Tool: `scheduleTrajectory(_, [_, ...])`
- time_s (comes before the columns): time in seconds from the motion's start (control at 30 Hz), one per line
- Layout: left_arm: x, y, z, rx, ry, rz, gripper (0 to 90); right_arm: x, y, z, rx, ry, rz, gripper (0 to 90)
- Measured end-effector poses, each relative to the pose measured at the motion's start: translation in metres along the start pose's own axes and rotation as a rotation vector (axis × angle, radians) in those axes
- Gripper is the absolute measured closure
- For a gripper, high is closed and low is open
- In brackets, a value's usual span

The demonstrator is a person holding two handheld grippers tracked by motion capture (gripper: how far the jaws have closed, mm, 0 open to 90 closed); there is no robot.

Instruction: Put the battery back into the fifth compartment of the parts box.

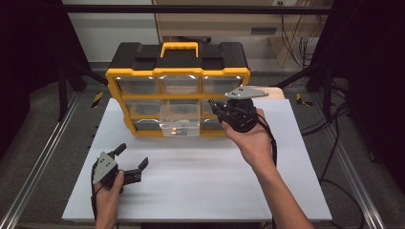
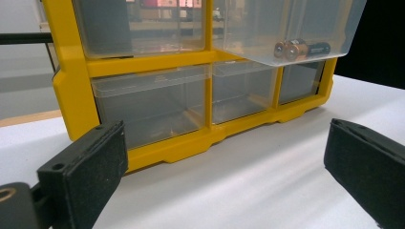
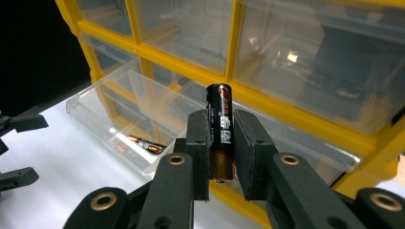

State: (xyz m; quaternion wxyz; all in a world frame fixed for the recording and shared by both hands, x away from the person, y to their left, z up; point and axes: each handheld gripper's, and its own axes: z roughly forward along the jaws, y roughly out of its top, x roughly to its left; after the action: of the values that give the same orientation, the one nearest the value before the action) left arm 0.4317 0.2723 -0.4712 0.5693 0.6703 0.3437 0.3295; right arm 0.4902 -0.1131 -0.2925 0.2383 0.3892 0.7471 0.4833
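Observation:
A yellow and black organizer box (image 1: 177,76) with clear drawers stands at the back of the white board. Its middle drawer (image 1: 180,125) is pulled out and holds batteries (image 2: 301,49), also seen as a battery (image 3: 145,143) on the drawer floor (image 3: 110,114). My right gripper (image 3: 221,121) is shut on an upright black and gold AA battery (image 3: 219,105). It hovers just right of the pulled-out drawer, in front of the box's right column (image 1: 215,106). My left gripper (image 1: 131,157) rests low at the board's front left, jaws wide apart with nothing between the pads (image 2: 90,176).
The white board (image 1: 200,186) lies on a dark table with metal rails along both sides. The other drawers (image 2: 153,105) of the box are pushed in. Cables trail off to the right (image 1: 334,124).

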Motion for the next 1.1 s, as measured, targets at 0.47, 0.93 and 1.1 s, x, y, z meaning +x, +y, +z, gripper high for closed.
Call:
scheduleTrajectory(0.47, [0.0, 0.0, 0.0, 0.001, -0.001, -0.001, 1.0, 0.009, 0.026, 0.015, -0.014, 0.032, -0.033, 76.9])
scheduleTrajectory(0.93, [0.001, 0.0, 0.0, -0.001, -0.003, -0.002, 1.0, 0.022, 0.04, 0.034, 0.014, 0.048, -0.074, 76.9])
scheduleTrajectory(1.1, [0.0, 0.0, 0.001, -0.001, -0.005, -0.002, 1.0, 0.027, 0.042, 0.04, 0.029, 0.055, -0.095, 76.9])
